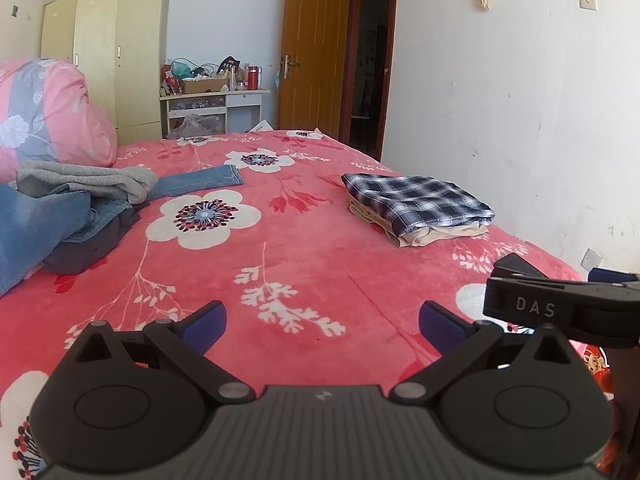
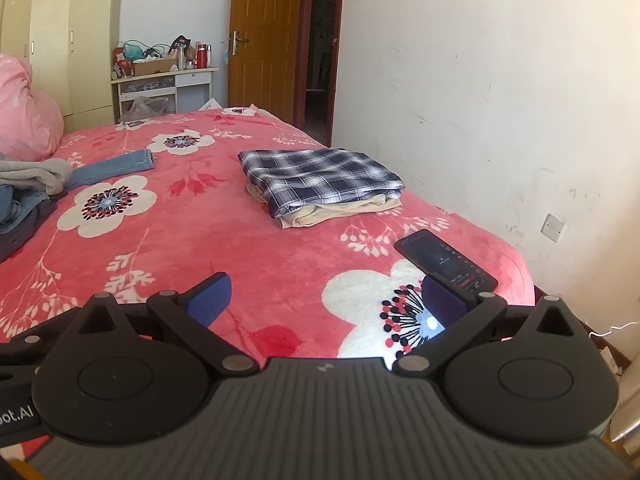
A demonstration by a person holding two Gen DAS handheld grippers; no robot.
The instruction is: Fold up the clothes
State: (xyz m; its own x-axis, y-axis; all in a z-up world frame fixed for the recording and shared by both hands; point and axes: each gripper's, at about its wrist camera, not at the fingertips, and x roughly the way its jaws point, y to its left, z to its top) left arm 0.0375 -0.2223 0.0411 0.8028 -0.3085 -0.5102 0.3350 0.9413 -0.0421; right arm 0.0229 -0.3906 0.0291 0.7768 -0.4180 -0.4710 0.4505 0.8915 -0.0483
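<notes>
1. The left gripper (image 1: 322,322) hovers over the near part of the bed with its blue-padded fingers spread wide apart and nothing between them.
2. The right gripper (image 2: 324,300) is likewise spread wide and empty, held just beside the left one; its black body shows at the right edge of the left wrist view.
3. Under both lies a red blanket (image 1: 280,264) printed with large white flowers, covering the bed.
4. A dark phone (image 2: 444,264) lies flat on the blanket near the bed's right edge, just beyond the right gripper's right finger.
5. Farther on, towards the wall side, sits a folded stack: a blue-and-white plaid garment (image 2: 320,176) lying on top of a folded beige garment (image 2: 336,210).
6. On the left side of the bed, well apart from the stack, is an unfolded heap of clothes (image 1: 60,216): blue jeans, something dark beneath, and a grey garment (image 1: 88,180) draped on top, with one denim leg (image 1: 200,180) stretching out towards the middle.
7. Behind the heap rests a pink floral quilt (image 1: 52,116).
8. At the far end stand a pale wardrobe (image 1: 116,52), a cluttered small desk (image 1: 216,100) and an open brown door (image 1: 316,48).
</notes>
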